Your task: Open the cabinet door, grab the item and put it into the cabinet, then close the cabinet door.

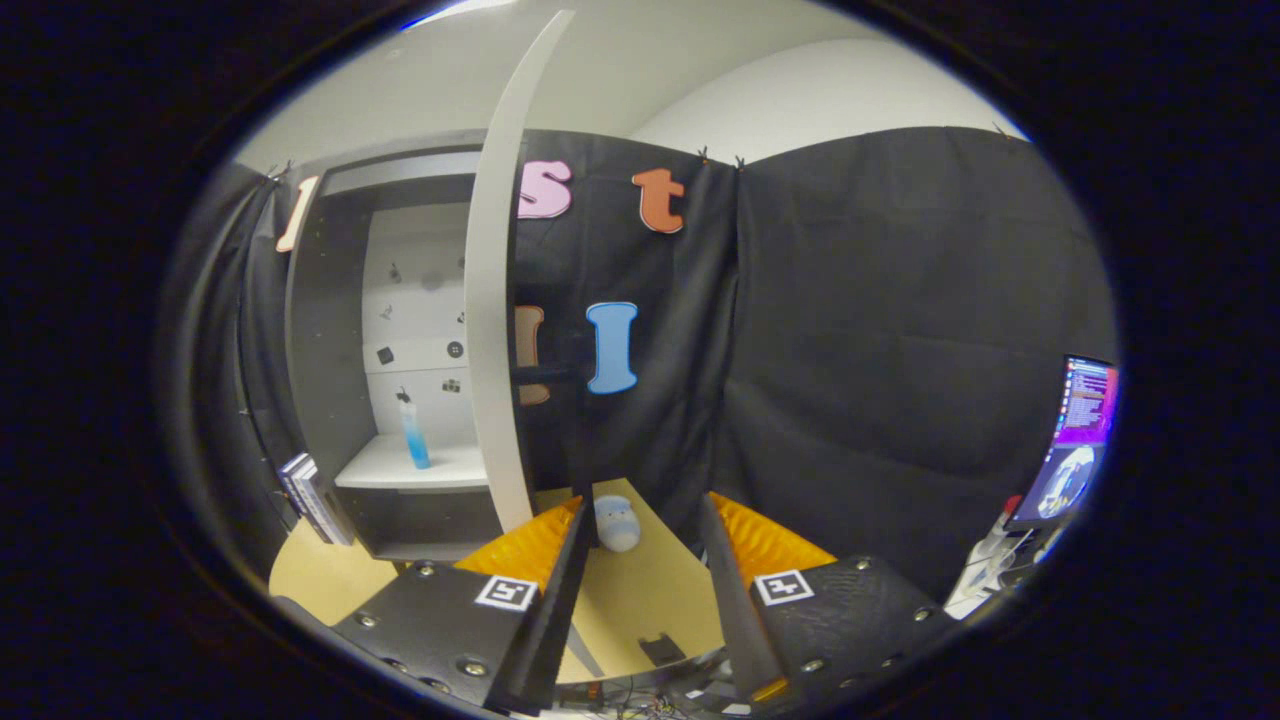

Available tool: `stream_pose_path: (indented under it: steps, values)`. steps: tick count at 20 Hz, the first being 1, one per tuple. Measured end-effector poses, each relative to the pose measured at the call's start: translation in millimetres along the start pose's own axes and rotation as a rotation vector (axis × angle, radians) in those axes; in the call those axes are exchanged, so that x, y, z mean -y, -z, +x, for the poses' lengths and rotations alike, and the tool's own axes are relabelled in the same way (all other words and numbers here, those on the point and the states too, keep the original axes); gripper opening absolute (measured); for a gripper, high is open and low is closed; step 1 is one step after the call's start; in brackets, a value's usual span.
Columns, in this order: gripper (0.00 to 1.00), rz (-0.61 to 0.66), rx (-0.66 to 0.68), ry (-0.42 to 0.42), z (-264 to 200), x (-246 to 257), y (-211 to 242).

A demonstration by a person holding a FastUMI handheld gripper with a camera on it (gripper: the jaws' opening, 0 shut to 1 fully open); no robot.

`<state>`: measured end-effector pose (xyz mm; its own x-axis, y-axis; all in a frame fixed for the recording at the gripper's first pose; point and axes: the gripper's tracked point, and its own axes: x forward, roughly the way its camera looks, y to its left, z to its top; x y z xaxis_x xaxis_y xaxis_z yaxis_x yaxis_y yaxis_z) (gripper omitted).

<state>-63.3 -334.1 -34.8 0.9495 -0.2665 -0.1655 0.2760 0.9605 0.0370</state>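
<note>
The booth's black cloth wall (900, 330) takes up most of the scene beyond the fingers; to the left of it stands the cabinet (330, 400), dark outside and pale inside, with its door (495, 300) swung wide open and seen edge-on, a long pale strip running top to bottom; inside, on a white shelf (400, 468), stands a slim bottle (414, 435), upright, blue low down and clear above; a few small dark fittings dot the cabinet's back panel; books (312, 497) lean just left of the cabinet's foot; all of this rests on a tan table (640, 600); a lit monitor (1080, 440) stands at the far right, its text too small to read; the item, a small pale blue-grey soft toy (617, 522), lies on the table just ahead of the fingers and near the door's lower edge, its long axis running away from the gripper, its facing unclear; the gripper (640, 520) is spread wide, holding and touching nothing; each finger carries a square black-and-white marker.
</note>
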Motion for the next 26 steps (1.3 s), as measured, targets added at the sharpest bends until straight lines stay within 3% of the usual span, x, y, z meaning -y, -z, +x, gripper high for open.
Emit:
stream_pose_path:
  steps: [7,16,26]
  values:
    - [0.61,0.022,-0.002,-0.081,-5,-30,3]
    - [0.61,0.046,-0.022,-0.401,-17,-159,15]
    - [0.64,0.033,-0.059,-0.553,-11,-246,31]
